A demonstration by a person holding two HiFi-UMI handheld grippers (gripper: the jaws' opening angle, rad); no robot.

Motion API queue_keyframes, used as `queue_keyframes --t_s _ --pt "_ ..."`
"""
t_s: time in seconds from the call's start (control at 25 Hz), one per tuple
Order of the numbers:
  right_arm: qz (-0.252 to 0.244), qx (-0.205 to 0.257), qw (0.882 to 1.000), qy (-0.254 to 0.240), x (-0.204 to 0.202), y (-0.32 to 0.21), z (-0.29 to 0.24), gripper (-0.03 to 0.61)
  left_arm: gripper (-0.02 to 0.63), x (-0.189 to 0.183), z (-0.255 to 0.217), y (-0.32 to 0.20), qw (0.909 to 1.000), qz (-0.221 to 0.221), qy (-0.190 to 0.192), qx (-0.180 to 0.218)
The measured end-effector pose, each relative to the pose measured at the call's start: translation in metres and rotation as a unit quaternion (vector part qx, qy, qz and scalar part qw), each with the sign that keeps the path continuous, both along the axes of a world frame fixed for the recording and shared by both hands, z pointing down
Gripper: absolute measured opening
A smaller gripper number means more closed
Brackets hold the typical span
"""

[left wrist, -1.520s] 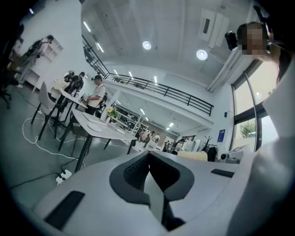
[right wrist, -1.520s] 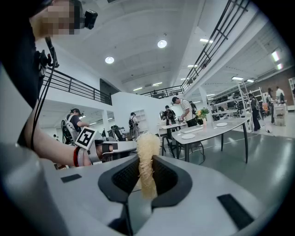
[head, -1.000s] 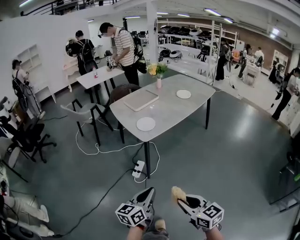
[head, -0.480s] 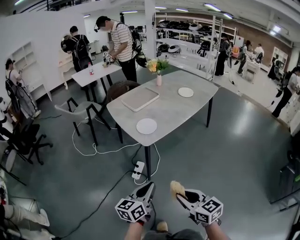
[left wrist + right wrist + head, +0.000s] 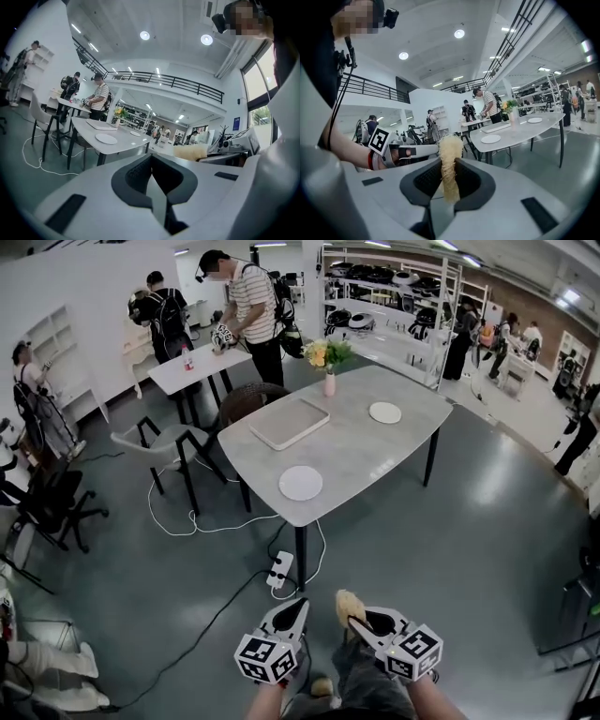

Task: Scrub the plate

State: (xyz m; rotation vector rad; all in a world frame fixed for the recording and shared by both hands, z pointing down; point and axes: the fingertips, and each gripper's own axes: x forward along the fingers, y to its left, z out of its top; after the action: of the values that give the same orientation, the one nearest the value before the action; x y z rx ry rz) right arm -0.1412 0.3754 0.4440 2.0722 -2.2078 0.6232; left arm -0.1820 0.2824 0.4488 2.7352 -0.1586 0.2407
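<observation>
Head view looks steeply down over a wide grey floor (image 5: 469, 521), and we stand well back from the tabletop (image 5: 361, 451), so nothing on it is within reach. On it lie a flat tray (image 5: 289, 423) toward the far left. A white plate (image 5: 301, 483) sits near the corner closest to us, a second plate (image 5: 384, 412) lies further along, and a small vase of flowers (image 5: 329, 381) stands at the back edge. We judge the near plate the likelier one to scrub, since it sits by the edge we face with bare surface around it, though we cannot be sure which is meant. A power strip (image 5: 279, 570) with its cables lies on the floor below that corner, in our path and worth stepping around.

Low in this view both claws are held out before us, pointing toward the tabletop. The left claw (image 5: 296, 607) has its jaws together with nothing between them, as the left gripper view shows; we take it that it is kept free to steady the plate. The right claw (image 5: 352, 619) is clamped on a yellowish sponge (image 5: 348, 604). In the right gripper view the sponge (image 5: 449, 157) stands pinched upright, its top poking past the jaw tips, which leaves a free end to rub with. Scrubbing has not begun: the sponge is well apart from either plate.
</observation>
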Motion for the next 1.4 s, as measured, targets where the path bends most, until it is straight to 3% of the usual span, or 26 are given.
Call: queue_keyframes --t_s 0.36,1.04,1.4 --pt "-0.067 -0.001 0.998 -0.016 0.057 -0.067 0.011 0.075 0.012 0.048 0.017 -0.057 0.9983 -0.053 -0.016 -0.019" --pt "-0.127 -0.024 0.99 -0.053 0.182 -0.136 0.034 0.075 0.012 0.165 0.038 -0.118 0.9926 -0.109 -0.035 -0.042" --pt "-0.153 -0.029 0.984 -0.085 0.201 -0.156 0.05 0.075 0.012 0.171 0.052 -0.13 0.9869 -0.138 -0.067 -0.049"
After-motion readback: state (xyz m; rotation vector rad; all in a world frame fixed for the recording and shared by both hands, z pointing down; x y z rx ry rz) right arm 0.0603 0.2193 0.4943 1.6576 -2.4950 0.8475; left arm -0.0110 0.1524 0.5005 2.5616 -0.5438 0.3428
